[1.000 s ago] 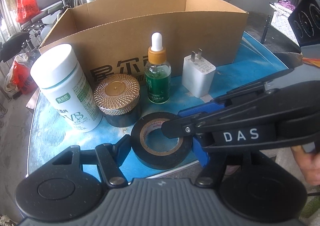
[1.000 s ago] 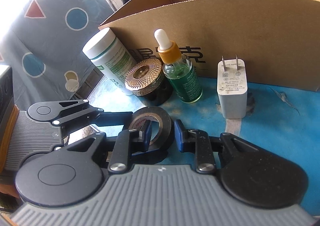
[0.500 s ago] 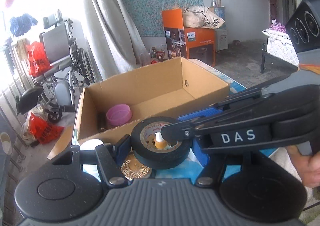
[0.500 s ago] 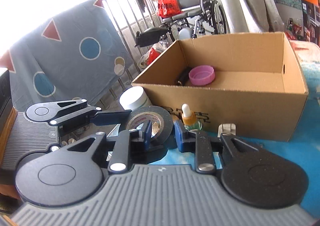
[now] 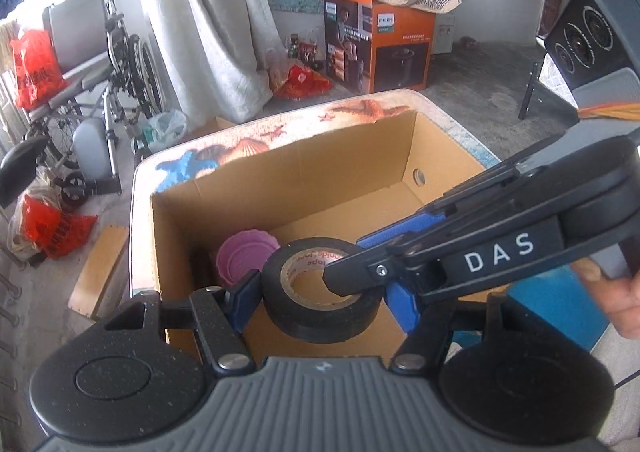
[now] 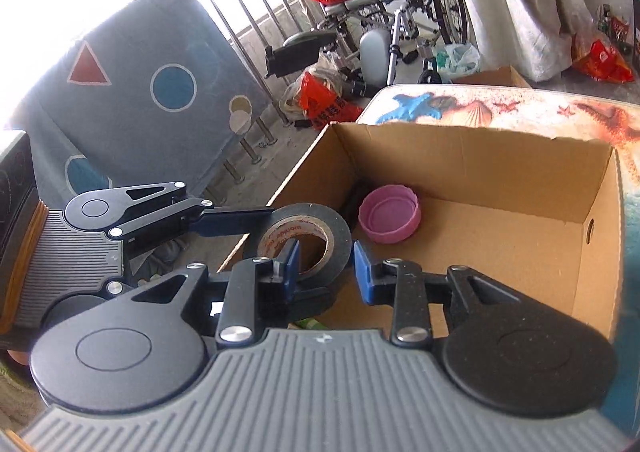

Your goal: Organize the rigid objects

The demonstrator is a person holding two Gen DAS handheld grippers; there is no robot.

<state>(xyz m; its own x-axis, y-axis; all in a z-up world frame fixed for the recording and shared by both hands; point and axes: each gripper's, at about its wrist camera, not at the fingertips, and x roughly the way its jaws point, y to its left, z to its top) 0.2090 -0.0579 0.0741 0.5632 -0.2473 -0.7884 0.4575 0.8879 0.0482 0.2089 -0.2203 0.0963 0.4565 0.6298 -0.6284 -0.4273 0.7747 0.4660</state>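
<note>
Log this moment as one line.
left gripper shut on tape roll | right gripper jaws just opening, roll wall between | tape roll over cardboard box

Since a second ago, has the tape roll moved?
Yes. The tape roll has risen from the table by the cardboard box's front wall to above its open inside.

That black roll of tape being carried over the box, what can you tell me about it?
The black tape roll is a ring of glossy black tape wound on a pale cardboard core with red printing inside. It hangs in the air, tilted, above the near end of the open cardboard box, near a pink lid that lies inside. The left gripper holds it by its outer sides. The right gripper straddles the rim, one finger through the hole; its jaws have just been opening, and the outer pad stands clear.
</note>
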